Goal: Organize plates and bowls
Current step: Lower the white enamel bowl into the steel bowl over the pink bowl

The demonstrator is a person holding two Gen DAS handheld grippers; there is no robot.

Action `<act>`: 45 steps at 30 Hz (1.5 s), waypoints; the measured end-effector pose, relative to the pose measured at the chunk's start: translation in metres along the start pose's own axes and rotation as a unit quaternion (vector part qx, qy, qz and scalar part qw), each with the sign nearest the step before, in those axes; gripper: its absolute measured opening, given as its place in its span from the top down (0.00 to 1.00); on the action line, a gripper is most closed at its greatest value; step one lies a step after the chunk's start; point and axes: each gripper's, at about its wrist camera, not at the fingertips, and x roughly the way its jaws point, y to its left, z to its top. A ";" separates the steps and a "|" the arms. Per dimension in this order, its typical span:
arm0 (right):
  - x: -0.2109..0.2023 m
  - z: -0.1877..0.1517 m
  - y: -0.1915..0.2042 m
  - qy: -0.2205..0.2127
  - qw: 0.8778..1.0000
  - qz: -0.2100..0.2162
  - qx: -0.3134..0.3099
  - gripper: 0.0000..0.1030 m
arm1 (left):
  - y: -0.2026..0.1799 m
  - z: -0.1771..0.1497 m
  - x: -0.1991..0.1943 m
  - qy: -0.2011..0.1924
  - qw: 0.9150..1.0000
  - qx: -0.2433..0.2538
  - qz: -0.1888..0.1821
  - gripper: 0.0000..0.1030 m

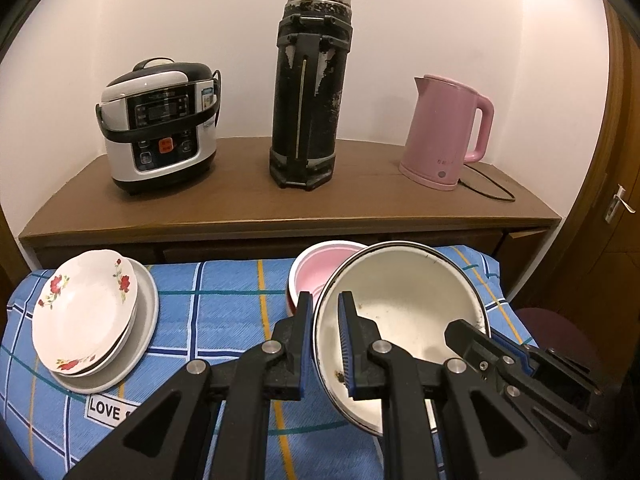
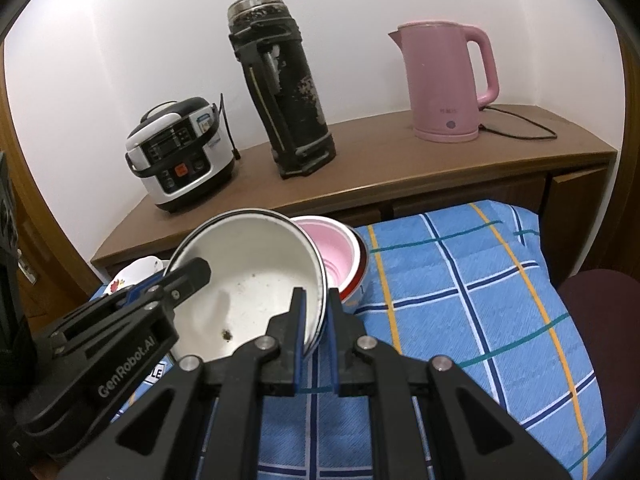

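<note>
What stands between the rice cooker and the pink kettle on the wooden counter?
The tall black thermos stands between the rice cooker and the pink kettle, clearest in the left wrist view.

Two surfaces are seen. A blue checked cloth [image 1: 224, 312] is spread over the nearer one; a stack of white plates [image 1: 90, 320], the top one flowered, is set at its left, and a pink bowl [image 1: 320, 272] nested in a red-rimmed one is set toward the far edge. Behind, on a brown wooden tabletop [image 1: 248, 200], a rice cooker [image 1: 160, 124], a tall black flask [image 1: 308, 92] and a pink kettle [image 1: 444, 132] with its cord are lined up along the wall.
</note>
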 end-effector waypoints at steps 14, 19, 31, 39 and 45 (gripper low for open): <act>0.025 0.019 -0.011 -0.001 1.000 -0.017 -0.001 0.91 | 0.001 0.015 0.035 0.009 1.000 -0.012 -0.006 0.86; 0.040 0.029 -0.015 0.000 1.000 -0.025 -0.004 0.91 | 0.003 0.021 0.055 0.023 1.000 -0.017 -0.005 0.86; 0.078 0.033 -0.023 0.032 0.999 -0.026 -0.006 0.91 | 0.006 0.024 0.090 0.052 0.998 -0.014 0.020 0.86; 0.090 0.037 -0.024 0.042 0.999 -0.013 -0.005 0.90 | 0.008 0.029 0.094 0.055 0.998 -0.013 0.026 0.86; 0.089 0.036 -0.027 0.033 0.999 -0.006 0.006 0.88 | 0.010 0.031 0.094 0.051 0.998 -0.004 0.029 0.73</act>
